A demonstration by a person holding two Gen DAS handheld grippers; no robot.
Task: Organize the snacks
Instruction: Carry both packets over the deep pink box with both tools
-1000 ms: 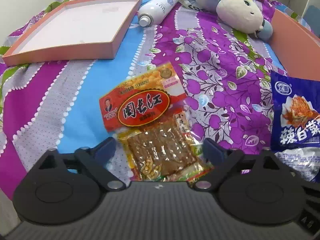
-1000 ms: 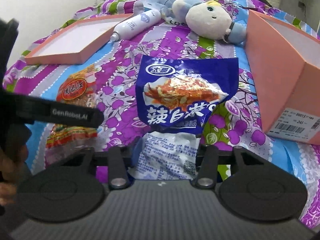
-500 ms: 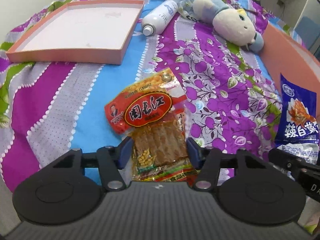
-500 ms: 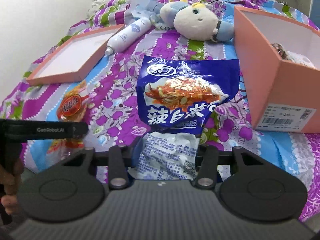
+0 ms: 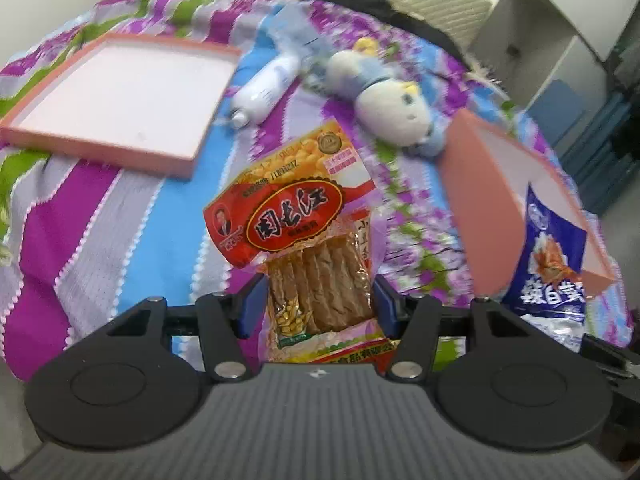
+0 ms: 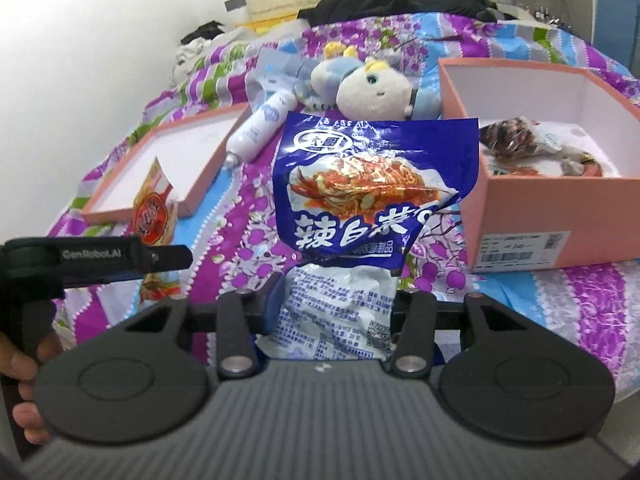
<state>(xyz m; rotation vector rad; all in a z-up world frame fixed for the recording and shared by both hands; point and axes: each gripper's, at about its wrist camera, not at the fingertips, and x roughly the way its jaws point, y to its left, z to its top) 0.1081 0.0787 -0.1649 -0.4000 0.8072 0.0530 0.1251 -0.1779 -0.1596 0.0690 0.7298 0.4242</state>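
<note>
My left gripper point(image 5: 318, 306) is shut on the lower end of a red and yellow tofu snack pack point(image 5: 298, 224) and holds it up above the bedspread. My right gripper point(image 6: 334, 302) is shut on the white lower end of a blue pickled cabbage bag point(image 6: 368, 188), also lifted. The blue bag shows at the right of the left wrist view point(image 5: 554, 268). The red pack and the left gripper show at the left of the right wrist view point(image 6: 154, 216). A deep pink box point(image 6: 520, 216) stands to the right with several snack packs point(image 6: 520, 144) inside.
A shallow pink box lid point(image 5: 116, 104) lies at the back left. A white spray bottle point(image 5: 266, 90) and a plush toy point(image 5: 394, 110) lie behind the snacks. The purple floral bedspread point(image 5: 100, 232) covers the bed. Black clothes point(image 6: 400, 4) lie at the headboard.
My left gripper has shut on the red pack and lifted it off the bed. My right gripper has raised the blue bag higher, so the pink box's inside now shows.
</note>
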